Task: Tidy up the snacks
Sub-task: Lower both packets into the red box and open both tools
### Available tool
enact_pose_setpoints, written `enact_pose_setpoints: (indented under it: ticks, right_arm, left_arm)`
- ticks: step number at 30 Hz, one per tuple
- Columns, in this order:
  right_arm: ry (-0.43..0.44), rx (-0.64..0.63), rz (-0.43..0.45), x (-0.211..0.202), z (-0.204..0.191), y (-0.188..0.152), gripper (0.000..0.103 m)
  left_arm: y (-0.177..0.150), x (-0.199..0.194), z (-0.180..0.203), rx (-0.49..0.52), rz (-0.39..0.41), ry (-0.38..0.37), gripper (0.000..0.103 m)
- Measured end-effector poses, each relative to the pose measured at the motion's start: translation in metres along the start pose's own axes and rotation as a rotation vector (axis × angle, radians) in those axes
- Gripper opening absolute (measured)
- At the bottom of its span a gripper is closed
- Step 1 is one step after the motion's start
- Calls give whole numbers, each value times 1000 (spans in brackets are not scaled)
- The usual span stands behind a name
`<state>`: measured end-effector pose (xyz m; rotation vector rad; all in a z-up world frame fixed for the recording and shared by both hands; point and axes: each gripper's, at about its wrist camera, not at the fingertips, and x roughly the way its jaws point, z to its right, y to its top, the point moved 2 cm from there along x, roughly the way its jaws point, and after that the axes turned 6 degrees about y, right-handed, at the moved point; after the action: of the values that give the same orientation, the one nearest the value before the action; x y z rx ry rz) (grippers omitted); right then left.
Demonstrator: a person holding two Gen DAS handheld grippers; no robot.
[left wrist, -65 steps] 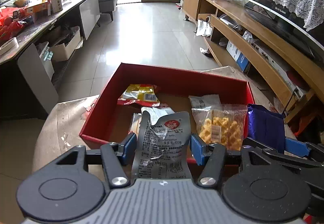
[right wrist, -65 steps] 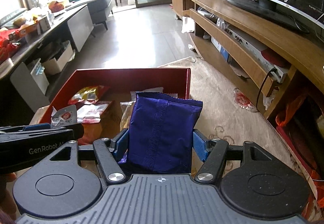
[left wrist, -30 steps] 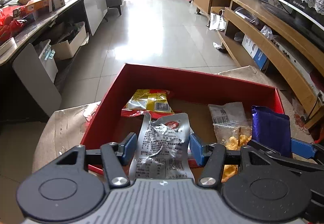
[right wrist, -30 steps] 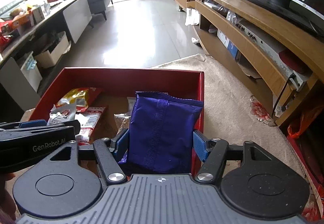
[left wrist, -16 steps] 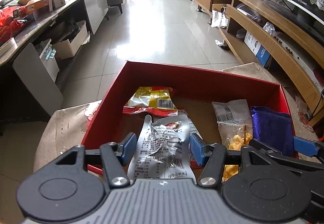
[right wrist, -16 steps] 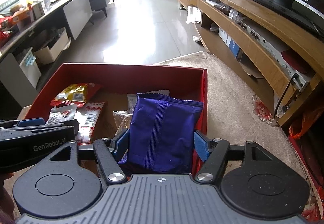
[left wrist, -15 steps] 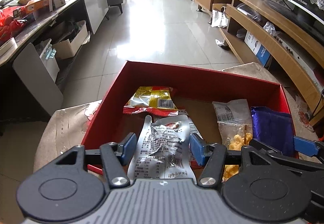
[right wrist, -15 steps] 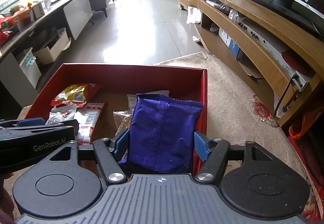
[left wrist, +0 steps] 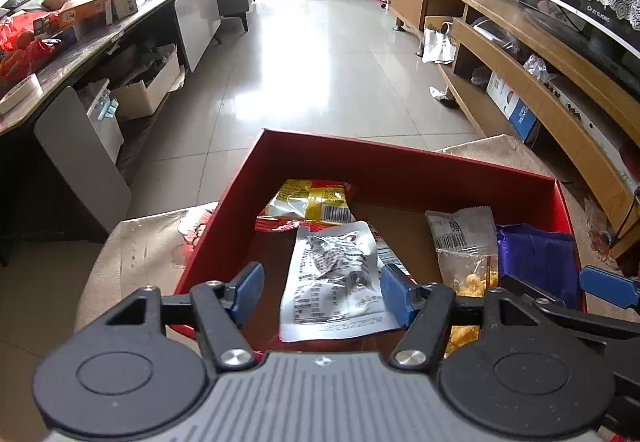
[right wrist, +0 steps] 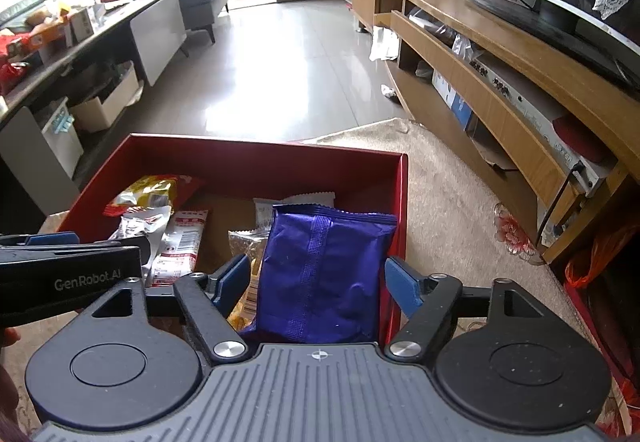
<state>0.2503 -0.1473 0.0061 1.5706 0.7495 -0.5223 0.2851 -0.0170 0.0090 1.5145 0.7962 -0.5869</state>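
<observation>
From the left wrist, the left gripper [left wrist: 322, 288] stands spread wide over the red box [left wrist: 400, 170], touching nothing; the silver foil snack packet [left wrist: 334, 280] lies loose on the box floor between its blue pads, near a yellow snack bag [left wrist: 310, 200].

From the right wrist, the right gripper [right wrist: 316, 284] is likewise released; the purple snack bag [right wrist: 322, 274] rests inside the box's right corner, clear of both pads.

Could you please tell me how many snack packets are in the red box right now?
5: yellow packet far left, silver packet front, red-white packet beneath it, clear puff bag centre, purple packet right; others may be hidden.
</observation>
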Motion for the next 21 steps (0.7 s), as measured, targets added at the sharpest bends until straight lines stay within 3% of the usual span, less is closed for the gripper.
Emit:
enact_pose_setpoints:
  ticks: [21]
  right_arm:
    - [12, 8, 34, -12, -1, 4, 84]
  left_arm:
    - [1, -14, -6, -10, 27, -18, 66]
